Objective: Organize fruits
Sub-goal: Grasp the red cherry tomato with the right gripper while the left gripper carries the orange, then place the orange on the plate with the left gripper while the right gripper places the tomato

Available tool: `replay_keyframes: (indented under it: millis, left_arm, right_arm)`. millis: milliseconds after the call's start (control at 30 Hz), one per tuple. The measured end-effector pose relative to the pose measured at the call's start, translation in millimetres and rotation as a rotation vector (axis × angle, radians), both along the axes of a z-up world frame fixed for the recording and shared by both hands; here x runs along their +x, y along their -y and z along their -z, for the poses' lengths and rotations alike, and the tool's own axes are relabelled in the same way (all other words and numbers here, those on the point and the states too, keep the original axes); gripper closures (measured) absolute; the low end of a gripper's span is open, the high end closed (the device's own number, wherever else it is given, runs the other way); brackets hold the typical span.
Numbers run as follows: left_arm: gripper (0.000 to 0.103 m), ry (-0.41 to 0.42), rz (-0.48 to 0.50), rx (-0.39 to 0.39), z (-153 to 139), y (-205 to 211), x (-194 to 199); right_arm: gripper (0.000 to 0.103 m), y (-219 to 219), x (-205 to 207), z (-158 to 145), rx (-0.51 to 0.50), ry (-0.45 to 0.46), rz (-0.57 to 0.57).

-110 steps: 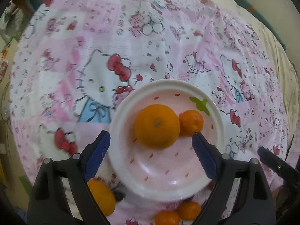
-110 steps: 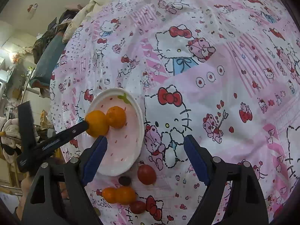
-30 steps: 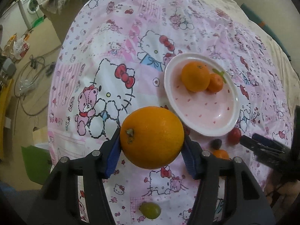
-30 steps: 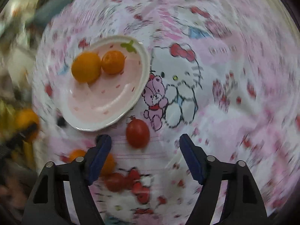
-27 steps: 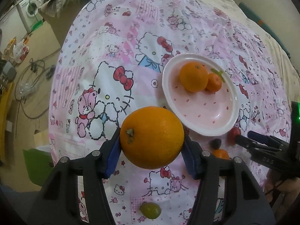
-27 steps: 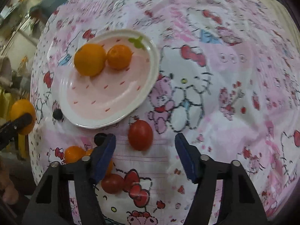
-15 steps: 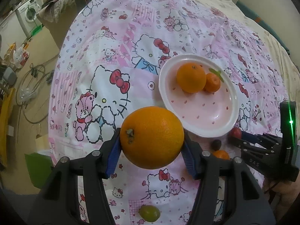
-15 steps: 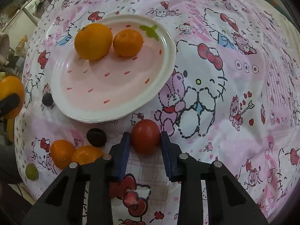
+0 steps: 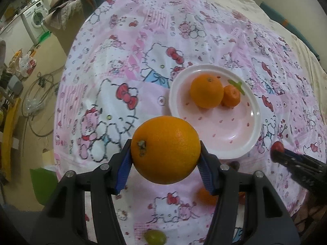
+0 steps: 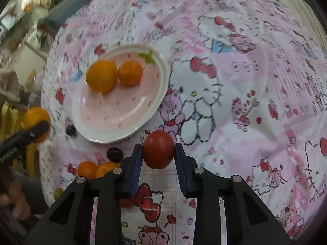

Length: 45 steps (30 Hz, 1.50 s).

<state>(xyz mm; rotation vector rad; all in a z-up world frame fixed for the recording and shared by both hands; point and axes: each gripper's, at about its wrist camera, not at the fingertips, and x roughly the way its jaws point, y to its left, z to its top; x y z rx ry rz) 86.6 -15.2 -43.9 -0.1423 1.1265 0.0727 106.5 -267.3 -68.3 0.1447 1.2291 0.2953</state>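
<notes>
Left wrist view: left gripper (image 9: 165, 159) clamped on a large orange (image 9: 165, 150), blue pads pressed on both sides, fruit held off the cloth. Landmark = pink plate (image 9: 251, 126), just beyond and right of the gripper. On plate: a second orange (image 9: 206, 90) touching a small mandarin (image 9: 231, 96). Right gripper (image 9: 274, 152) enters below-right of plate, a red tomato (image 9: 277, 146) at its tip. A green grape (image 9: 155, 237) lies near the bottom edge, well below plate. Surface: pink cartoon-cat cloth (image 9: 122, 71). Left of it: floor w/ cables and a washing machine (image 9: 35, 19).

Right wrist view (blurred): right gripper jaws have just been closing and now pinch the tomato just below the plate rim. A dark grape (image 10: 115, 154) and two mandarins (image 10: 96, 169) lie below-left of plate.
</notes>
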Motion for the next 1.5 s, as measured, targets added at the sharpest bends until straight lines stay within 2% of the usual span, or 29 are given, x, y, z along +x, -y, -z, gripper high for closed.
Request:
replay_keyframes:
  millis: [167, 267, 500, 833, 1200, 1300, 1367, 1433, 1500]
  left_arm:
    - [0.048, 0.01, 0.066, 0.051, 1.2, 22.2, 15.8]
    - [0.048, 0.014, 0.126, 0.092, 5.0, 35.4, 27.5]
    - [0.048, -0.046, 0.17, 0.069, 24.6, 46.9, 54.6]
    - [0.048, -0.077, 0.234, 0.201, 50.0, 63.0, 75.6]
    - [0.044, -0.112, 0.233, 0.188, 59.9, 64.2, 91.9]
    - [0.033, -0.122, 0.219, 0.115, 58.1, 57.6, 93.6]
    - [0.019, -0.115, 0.209, 0.113, 54.3, 56.6, 93.0]
    - [0.013, -0.107, 0.199, 0.112, 52.6, 56.0, 91.5]
    - [0.013, -0.111, 0.187, 0.097, 52.7, 53.8, 91.8]
  right_arm:
    - [0.07, 18.3, 3.9, -26.8, 0.102, 0.078, 0.053]
    - [0.07, 21.0, 15.8, -41.0, 0.13, 0.114, 0.046]
    - [0.07, 18.2, 49.0, -52.4, 0.142, 0.137, 0.022]
    - [0.07, 1.5, 95.3, -17.8, 0.148, 0.047, -0.007]
    - [0.07, -10.5, 125.8, 13.4, 0.17, -0.023, -0.029]
    - [0.07, -12.9, 129.4, 19.8, 0.176, -0.041, -0.029]
    - [0.069, -14.1, 129.8, 21.8, 0.187, -0.049, -0.032]
    - [0.068, -15.5, 129.7, 22.3, 0.186, -0.053, -0.035]
    - [0.067, -15.8, 128.8, 22.4, 0.188, -0.053, -0.038]
